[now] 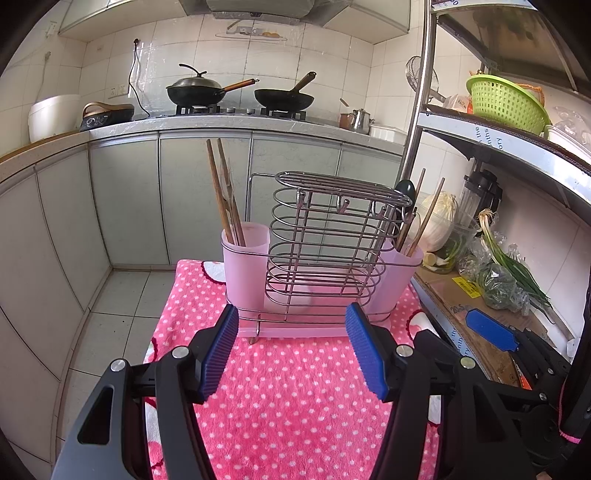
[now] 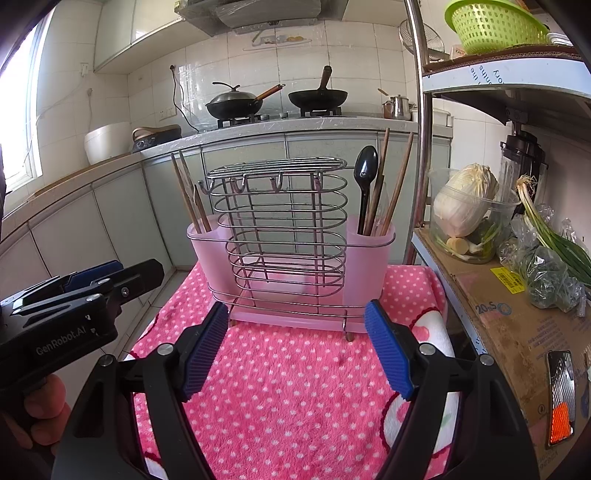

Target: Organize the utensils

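A wire utensil rack (image 1: pixel 325 243) (image 2: pixel 280 229) with pink plastic cups stands on a pink polka-dot towel (image 1: pixel 291 391) (image 2: pixel 291 391). The left cup (image 1: pixel 245 242) (image 2: pixel 207 243) holds wooden chopsticks (image 1: pixel 225 192) (image 2: pixel 188 195). The right cup (image 1: pixel 404 269) (image 2: pixel 369 254) holds more chopsticks (image 2: pixel 388 184) and a black spoon (image 2: pixel 365 173). My left gripper (image 1: pixel 291 317) is open and empty, just short of the rack's base. My right gripper (image 2: pixel 295 317) is likewise open and empty before the rack. The left gripper (image 2: pixel 85 288) also shows in the right wrist view, and one blue fingertip (image 1: pixel 487 328) of the right gripper shows in the left wrist view.
A metal shelf unit (image 2: pixel 491 280) stands right of the towel with a cabbage tub (image 2: pixel 469 218), green onions (image 2: pixel 554 236) and a green colander (image 2: pixel 495 26). Behind is a counter (image 1: pixel 240 123) with two woks. Tiled floor (image 1: pixel 122 299) lies to the left.
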Demonstrator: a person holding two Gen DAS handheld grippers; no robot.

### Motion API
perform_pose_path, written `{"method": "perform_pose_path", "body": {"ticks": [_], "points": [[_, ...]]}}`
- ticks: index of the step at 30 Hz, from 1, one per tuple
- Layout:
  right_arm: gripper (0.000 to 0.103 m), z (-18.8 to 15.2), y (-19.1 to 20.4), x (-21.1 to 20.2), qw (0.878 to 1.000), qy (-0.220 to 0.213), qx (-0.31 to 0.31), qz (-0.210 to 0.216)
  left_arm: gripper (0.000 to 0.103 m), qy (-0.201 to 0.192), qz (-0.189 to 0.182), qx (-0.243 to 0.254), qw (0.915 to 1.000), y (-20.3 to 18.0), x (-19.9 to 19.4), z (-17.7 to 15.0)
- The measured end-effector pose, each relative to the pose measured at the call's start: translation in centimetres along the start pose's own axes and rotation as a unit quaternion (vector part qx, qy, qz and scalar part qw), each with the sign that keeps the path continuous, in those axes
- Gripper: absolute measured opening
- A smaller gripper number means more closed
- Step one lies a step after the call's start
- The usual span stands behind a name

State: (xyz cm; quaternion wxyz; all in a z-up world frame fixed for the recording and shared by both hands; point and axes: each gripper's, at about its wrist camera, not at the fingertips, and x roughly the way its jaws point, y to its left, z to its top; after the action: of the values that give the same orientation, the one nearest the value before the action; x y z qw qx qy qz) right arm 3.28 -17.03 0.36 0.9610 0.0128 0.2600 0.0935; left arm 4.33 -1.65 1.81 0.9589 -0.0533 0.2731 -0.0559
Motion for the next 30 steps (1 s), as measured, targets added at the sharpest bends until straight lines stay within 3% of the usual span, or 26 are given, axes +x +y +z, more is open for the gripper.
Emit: {"method": "perform_pose_path", "body": {"ticks": [30], "points": [[0.077,-0.3,-0.9,1.3,1.000,0.013,0.005,0.006,0.060,0.014,0.005,-0.004,0.9999,0.4,1.3,-0.4]]}}
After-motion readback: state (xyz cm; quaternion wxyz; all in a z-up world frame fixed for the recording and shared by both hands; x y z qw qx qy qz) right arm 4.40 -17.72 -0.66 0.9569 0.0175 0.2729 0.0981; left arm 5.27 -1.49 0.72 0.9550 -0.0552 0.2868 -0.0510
